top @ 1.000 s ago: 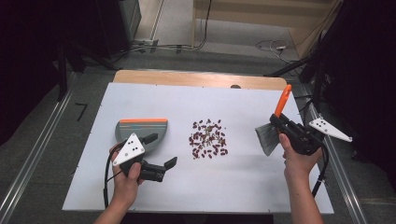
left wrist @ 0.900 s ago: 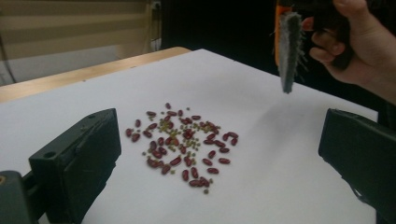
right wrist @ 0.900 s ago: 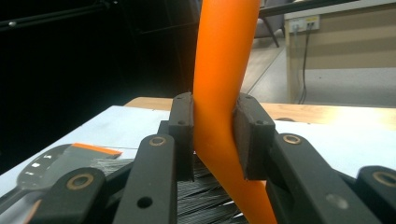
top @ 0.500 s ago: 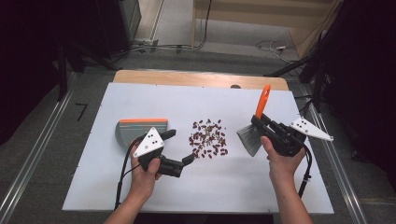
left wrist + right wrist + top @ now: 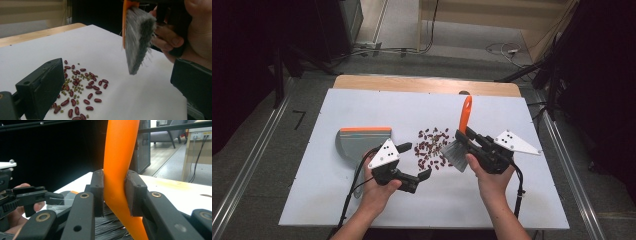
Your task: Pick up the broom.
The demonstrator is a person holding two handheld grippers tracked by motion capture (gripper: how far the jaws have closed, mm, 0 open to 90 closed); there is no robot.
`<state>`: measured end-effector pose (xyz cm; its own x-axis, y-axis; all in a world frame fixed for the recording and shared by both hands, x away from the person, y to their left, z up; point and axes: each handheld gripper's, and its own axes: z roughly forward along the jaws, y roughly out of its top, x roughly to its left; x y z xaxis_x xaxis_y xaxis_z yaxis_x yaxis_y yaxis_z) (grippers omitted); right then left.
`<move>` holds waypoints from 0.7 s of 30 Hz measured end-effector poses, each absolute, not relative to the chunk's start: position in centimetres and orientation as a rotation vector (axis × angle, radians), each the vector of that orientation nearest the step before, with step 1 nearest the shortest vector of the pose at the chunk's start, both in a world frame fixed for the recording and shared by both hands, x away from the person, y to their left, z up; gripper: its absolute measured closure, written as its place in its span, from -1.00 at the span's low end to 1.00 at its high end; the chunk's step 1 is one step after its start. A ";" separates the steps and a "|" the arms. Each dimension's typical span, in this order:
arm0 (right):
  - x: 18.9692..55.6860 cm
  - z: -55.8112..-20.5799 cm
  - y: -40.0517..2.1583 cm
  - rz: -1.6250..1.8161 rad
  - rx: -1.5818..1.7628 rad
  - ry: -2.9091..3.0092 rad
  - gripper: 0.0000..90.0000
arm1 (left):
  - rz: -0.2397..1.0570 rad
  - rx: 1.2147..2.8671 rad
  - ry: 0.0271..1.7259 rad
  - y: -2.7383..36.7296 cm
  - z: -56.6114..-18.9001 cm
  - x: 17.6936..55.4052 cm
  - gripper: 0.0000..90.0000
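High view: left gripper (image 5: pixel 424 175) near table's (image 5: pixel 512 200) front edge, jaws apart, empty. Right gripper (image 5: pixel 462 137) clamped on brush (image 5: pixel 460 135) handle; bristles lifted just right of beans (image 5: pixel 432 147), handle upright. Beans in loose pile mid-table, red mixed with small green ones. Dustpan (image 5: pixel 362 142) lies left of pile, unheld. Step judged: sweep set-up. Next move likely: left grips dustpan, sets lip beside pile; brush drops to table, strokes leftward.
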<state>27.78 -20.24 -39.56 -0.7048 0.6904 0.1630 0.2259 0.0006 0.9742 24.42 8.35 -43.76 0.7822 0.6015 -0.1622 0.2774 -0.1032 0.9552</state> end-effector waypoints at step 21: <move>26.1 -40.3 -15.8 1.796 0.871 1.990 0.54 | 0.264 1.729 0.721 5.6 -44.4 23.7 -0.31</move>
